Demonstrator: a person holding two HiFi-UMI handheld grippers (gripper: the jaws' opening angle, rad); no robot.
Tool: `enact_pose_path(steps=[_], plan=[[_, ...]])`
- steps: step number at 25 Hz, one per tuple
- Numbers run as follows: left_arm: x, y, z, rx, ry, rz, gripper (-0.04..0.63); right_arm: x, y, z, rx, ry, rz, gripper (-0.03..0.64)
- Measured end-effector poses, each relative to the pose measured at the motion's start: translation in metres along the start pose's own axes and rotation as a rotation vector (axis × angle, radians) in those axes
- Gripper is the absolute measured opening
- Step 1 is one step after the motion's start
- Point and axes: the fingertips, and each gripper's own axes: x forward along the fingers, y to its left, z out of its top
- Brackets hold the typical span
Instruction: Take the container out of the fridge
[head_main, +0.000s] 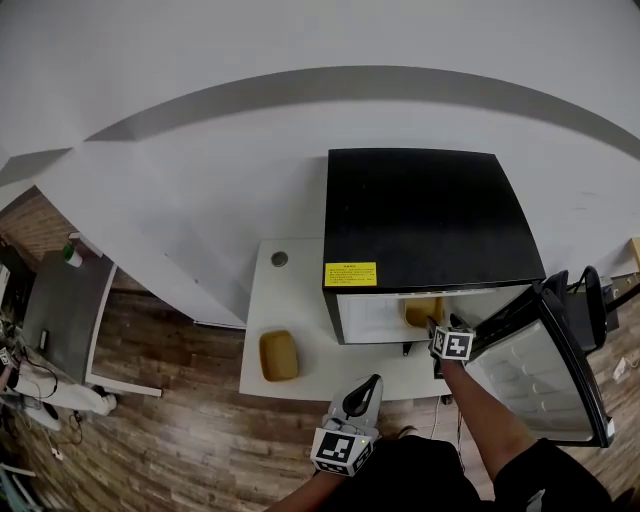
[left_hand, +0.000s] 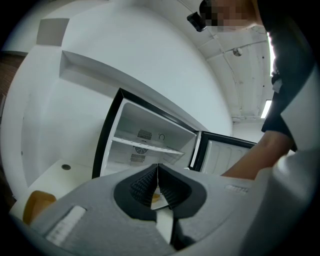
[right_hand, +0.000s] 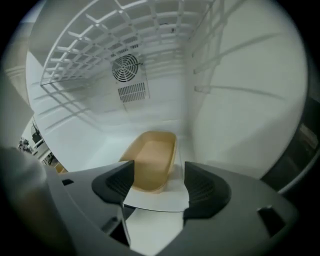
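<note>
Container (right_hand: 150, 160) tan, shallow, oblong, empty, on fridge (head_main: 425, 215) floor.

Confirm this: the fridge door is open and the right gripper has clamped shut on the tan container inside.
The grip is wrong. The fridge door is open, but the right gripper is open, not clamped on the tan container inside, as the right gripper view shows.

A white counter (head_main: 300, 300) lies in the middle of the head view, with a round hole (head_main: 279, 259) near its 11 o'clock corner and a tan tray (head_main: 279, 355) towards its 7 o'clock corner. Wooden floor (head_main: 180, 440) spreads out from 7 to 9 o'clock. A grey desk (head_main: 60, 310) stands at 9 o'clock, and a white wall (head_main: 250, 180) fills 12 o'clock.
</note>
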Motion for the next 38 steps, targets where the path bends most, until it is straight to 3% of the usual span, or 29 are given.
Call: enact_pose_path(steps=[11, 16, 17, 19, 21, 31, 38], plan=[[-0.012, 0.02, -0.014, -0.008, 0.057, 0.028, 0.017, 0.039, -0.008, -0.006, -0.016, 0.066, 0.023, 0.296], [-0.015, 0.031, -0.014, -0.01, 0.067, 0.053, 0.017, 0.045, -0.015, -0.009, 0.002, 0.081, -0.012, 0.29], [-0.016, 0.032, -0.014, -0.008, 0.068, 0.054, 0.017, 0.044, -0.017, -0.01, 0.0, 0.087, -0.026, 0.269], [-0.016, 0.032, -0.014, -0.011, 0.067, 0.051, 0.017, 0.041, -0.022, -0.012, -0.016, 0.093, -0.059, 0.082], [-0.016, 0.031, -0.013, -0.018, 0.057, 0.042, 0.017, 0.039, -0.028, -0.012, -0.013, 0.091, -0.085, 0.032], [-0.019, 0.029, -0.009, -0.013, 0.048, 0.047, 0.017, 0.032, -0.029, -0.011, 0.021, 0.071, -0.092, 0.014], [-0.019, 0.025, -0.005, 0.01, 0.036, 0.05, 0.017, 0.021, -0.024, -0.003, 0.1, 0.043, -0.061, 0.014]])
